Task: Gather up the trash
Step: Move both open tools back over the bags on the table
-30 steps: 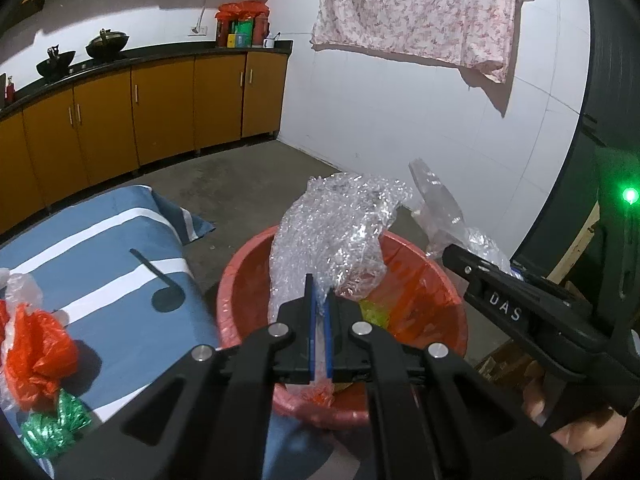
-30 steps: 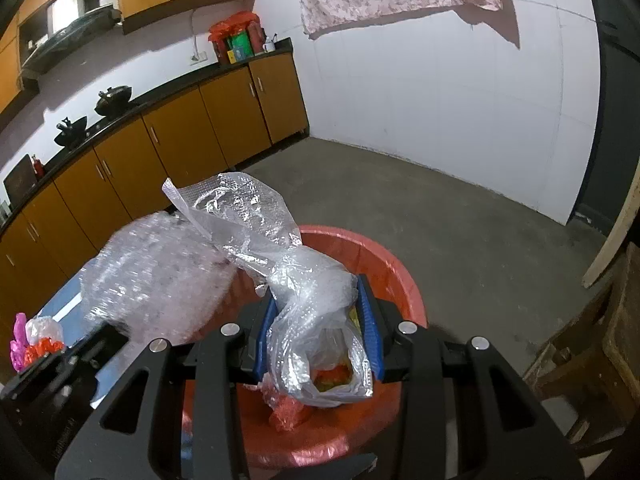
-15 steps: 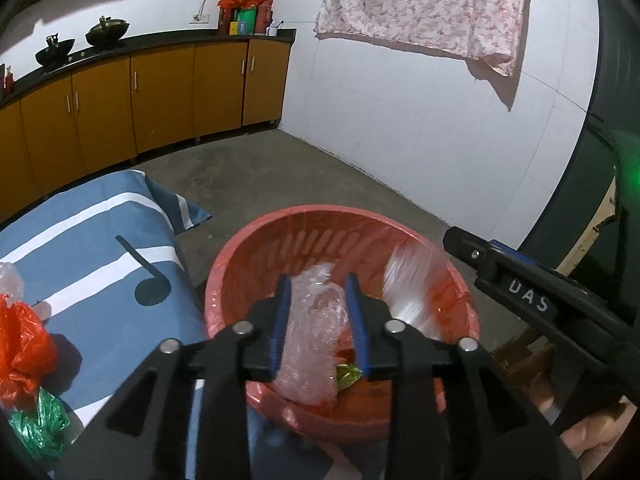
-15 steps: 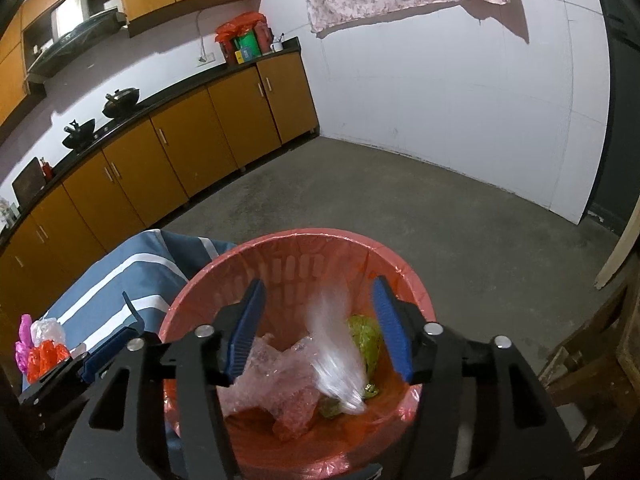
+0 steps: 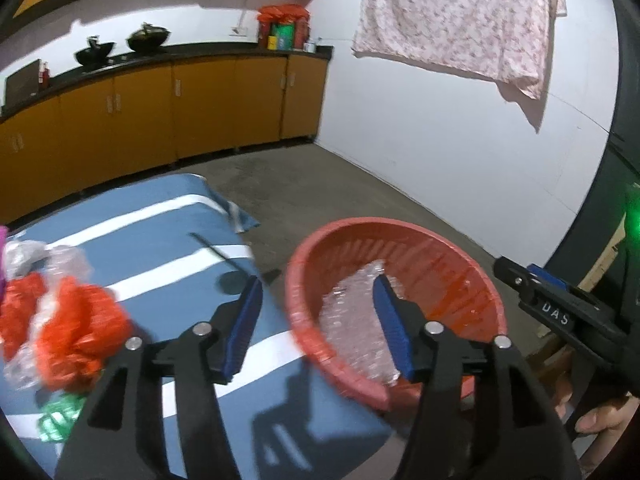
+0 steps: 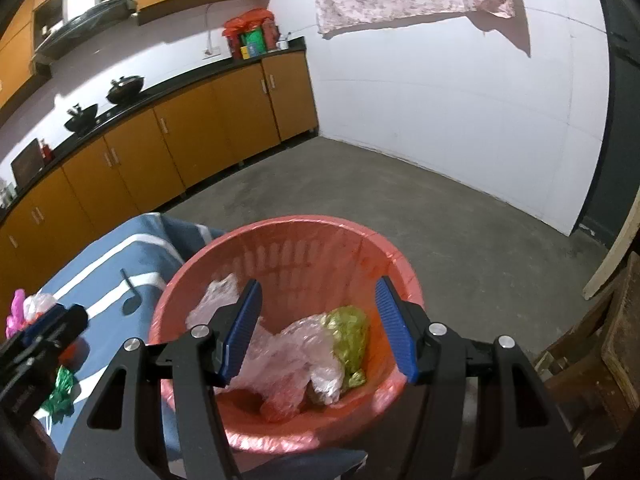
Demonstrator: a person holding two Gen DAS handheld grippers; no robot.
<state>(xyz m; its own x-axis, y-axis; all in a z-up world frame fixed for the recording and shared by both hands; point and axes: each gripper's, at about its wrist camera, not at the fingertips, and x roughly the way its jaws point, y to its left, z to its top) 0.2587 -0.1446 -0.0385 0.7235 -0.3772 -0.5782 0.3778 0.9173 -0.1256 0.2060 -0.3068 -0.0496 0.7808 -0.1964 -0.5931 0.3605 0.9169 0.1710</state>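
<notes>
A red basket (image 5: 400, 224) (image 6: 304, 220) stands beside a blue striped cloth (image 5: 160, 240). In it lie bubble wrap (image 5: 352, 320), a clear plastic bag (image 6: 288, 356) and a yellow-green wrapper (image 6: 348, 332). My left gripper (image 5: 316, 284) hovers over the basket's left rim, its jaws opening and gripping nothing. My right gripper (image 6: 318, 282) is open above the basket, empty. On the cloth lie a red-orange plastic bag (image 5: 76, 324), a green wrapper (image 5: 56, 420) and more clear wrap (image 5: 64, 260).
Orange kitchen cabinets (image 5: 160, 112) run along the far wall. A floral cloth (image 5: 460, 12) hangs on the white wall. Bare concrete floor (image 6: 400, 208) lies beyond the basket. Wooden furniture (image 6: 592, 360) stands at the right. A hand (image 5: 600, 420) holds the right gripper.
Both grippers opened and let go of their plastic; the bubble wrap and the clear bag dropped into the basket. The left gripper swung left toward the blue cloth.
</notes>
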